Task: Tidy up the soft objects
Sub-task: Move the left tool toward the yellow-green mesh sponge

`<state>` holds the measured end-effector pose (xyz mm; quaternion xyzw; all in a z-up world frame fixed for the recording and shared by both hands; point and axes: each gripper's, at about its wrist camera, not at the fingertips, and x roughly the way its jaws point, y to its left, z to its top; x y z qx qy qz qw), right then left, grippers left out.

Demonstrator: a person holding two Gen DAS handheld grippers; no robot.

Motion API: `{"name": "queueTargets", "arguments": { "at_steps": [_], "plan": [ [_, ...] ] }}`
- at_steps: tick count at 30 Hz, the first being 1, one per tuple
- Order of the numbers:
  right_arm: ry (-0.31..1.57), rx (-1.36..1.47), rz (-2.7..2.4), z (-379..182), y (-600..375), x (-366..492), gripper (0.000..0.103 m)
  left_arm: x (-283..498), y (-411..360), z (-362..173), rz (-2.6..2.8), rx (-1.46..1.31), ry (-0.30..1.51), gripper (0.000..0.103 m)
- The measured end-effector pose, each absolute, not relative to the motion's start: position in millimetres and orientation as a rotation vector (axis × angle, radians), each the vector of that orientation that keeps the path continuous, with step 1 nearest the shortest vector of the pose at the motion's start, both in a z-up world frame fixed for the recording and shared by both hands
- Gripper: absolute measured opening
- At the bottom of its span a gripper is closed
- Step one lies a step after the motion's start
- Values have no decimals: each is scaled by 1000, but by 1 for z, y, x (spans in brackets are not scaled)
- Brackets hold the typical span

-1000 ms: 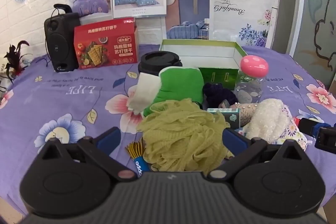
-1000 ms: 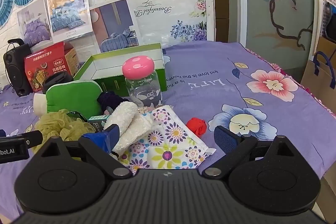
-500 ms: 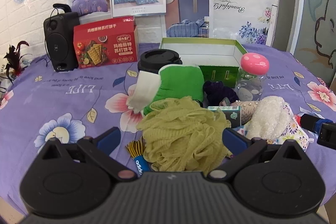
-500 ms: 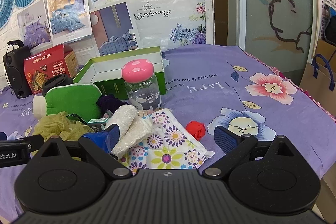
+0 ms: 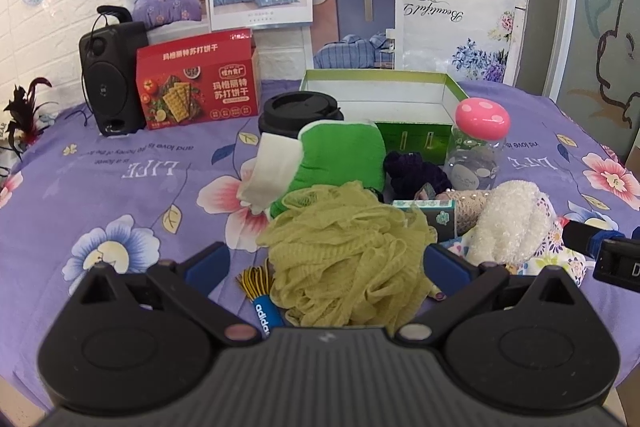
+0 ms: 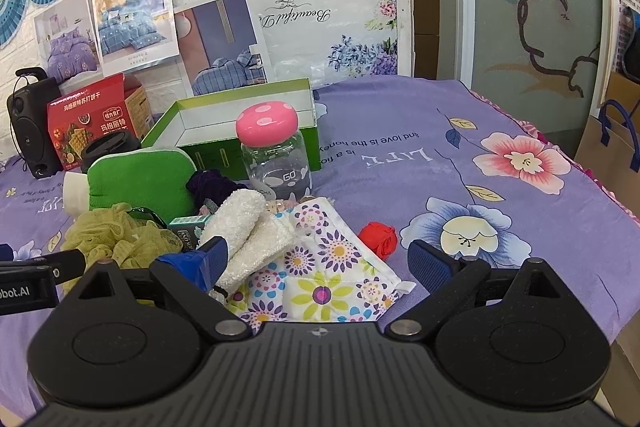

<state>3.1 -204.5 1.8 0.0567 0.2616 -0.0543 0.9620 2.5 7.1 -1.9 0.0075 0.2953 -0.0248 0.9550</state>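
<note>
A pile of soft things lies on the purple flowered cloth. My left gripper point(image 5: 326, 265) is open, its jaws on either side of a yellow-green mesh bath pouf point(image 5: 344, 251), not closed on it. Behind the pouf lie a green mitt point(image 5: 340, 155), a dark purple scrunchie point(image 5: 412, 171) and a white fluffy towel point(image 5: 508, 223). My right gripper point(image 6: 320, 263) is open over a flowered cloth point(image 6: 320, 267), with the white towel point(image 6: 244, 227) at its left finger and a red fabric rose point(image 6: 380, 239) between the fingers. The pouf point(image 6: 116, 235) shows at the left.
An open green box point(image 5: 400, 99) stands behind the pile, with a pink-lidded clear jar point(image 5: 476, 147) and a black cup lid point(image 5: 300, 111) beside it. A red cracker box point(image 5: 196, 83) and black speaker point(image 5: 108, 75) stand at the back left. A small teal carton point(image 5: 432, 215) lies in the pile.
Both grippers have drawn back and risen slightly, so the pile sits a little lower and farther in both views. Nothing was taken hold of.
</note>
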Motion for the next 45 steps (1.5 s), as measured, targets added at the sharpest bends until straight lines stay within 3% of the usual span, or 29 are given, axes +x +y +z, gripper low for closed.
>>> {"name": "queueTargets", "arguments": {
  "at_steps": [24, 45],
  "plan": [
    [551, 109, -92, -2, -201, 7, 84, 6, 9, -4, -56, 14, 617, 103],
    [611, 45, 24, -14, -172, -2, 84, -22, 64, -12, 32, 61, 625, 103]
  ]
}}
